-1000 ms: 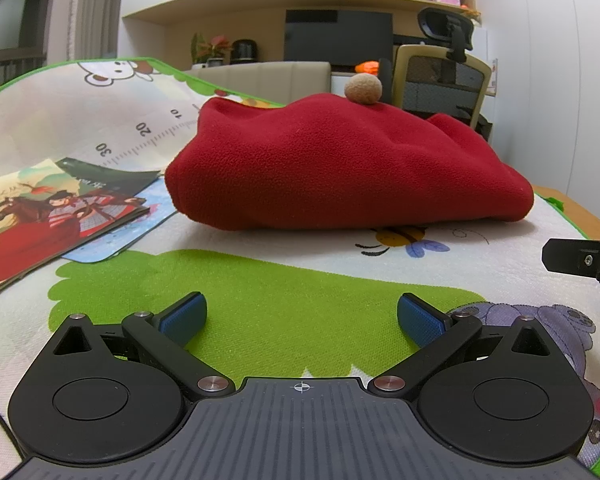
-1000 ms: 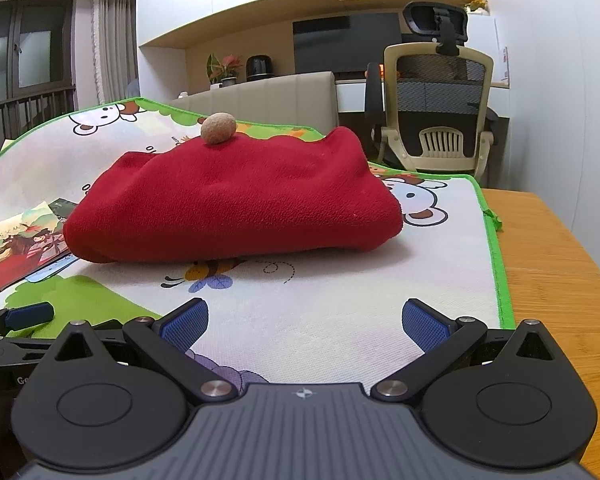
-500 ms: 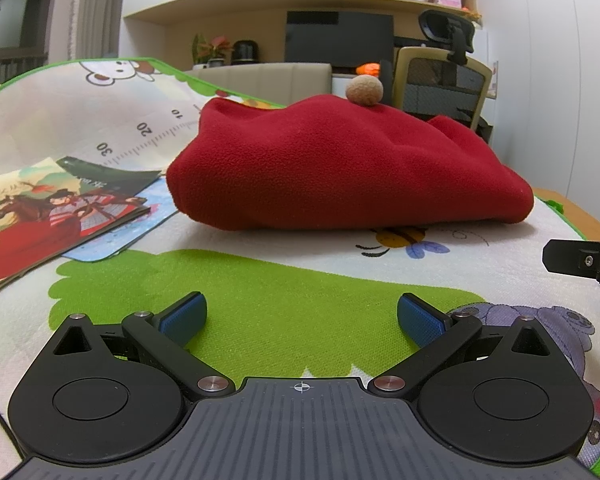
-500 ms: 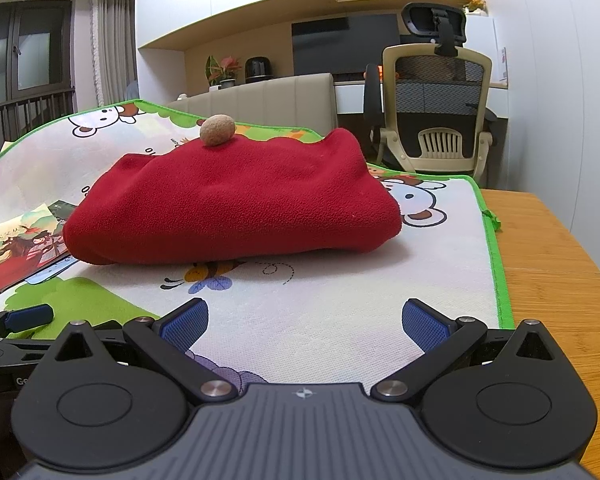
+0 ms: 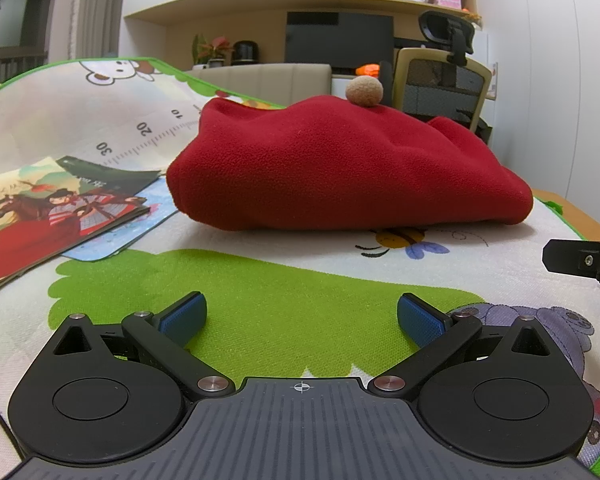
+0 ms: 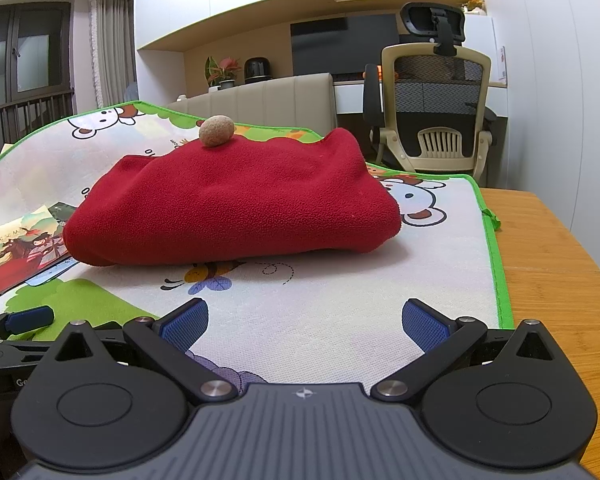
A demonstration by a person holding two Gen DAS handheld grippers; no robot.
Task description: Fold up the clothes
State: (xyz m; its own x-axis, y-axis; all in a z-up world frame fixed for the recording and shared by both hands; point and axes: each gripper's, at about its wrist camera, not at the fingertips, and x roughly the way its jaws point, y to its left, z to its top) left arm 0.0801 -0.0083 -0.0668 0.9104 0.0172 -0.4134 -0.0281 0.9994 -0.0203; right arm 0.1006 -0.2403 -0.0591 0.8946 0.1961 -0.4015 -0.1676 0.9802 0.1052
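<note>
A red fleece garment [image 5: 340,168] lies bunched in a thick folded heap on the cartoon play mat [image 5: 268,304], with a tan pom-pom [image 5: 364,90] on top. In the right wrist view the same garment [image 6: 236,200] and pom-pom [image 6: 217,130] sit ahead and slightly left. My left gripper [image 5: 302,314] rests low over the mat, open and empty, well short of the garment. My right gripper [image 6: 305,320] is also open and empty, just as far from the fleece. A finger of each gripper shows at the edge of the other's view.
Picture books [image 5: 48,216] lie on the mat to the left of the garment. The wooden table [image 6: 548,264] shows bare to the right of the mat's green edge. An office chair [image 6: 436,108] and a sofa stand behind the table.
</note>
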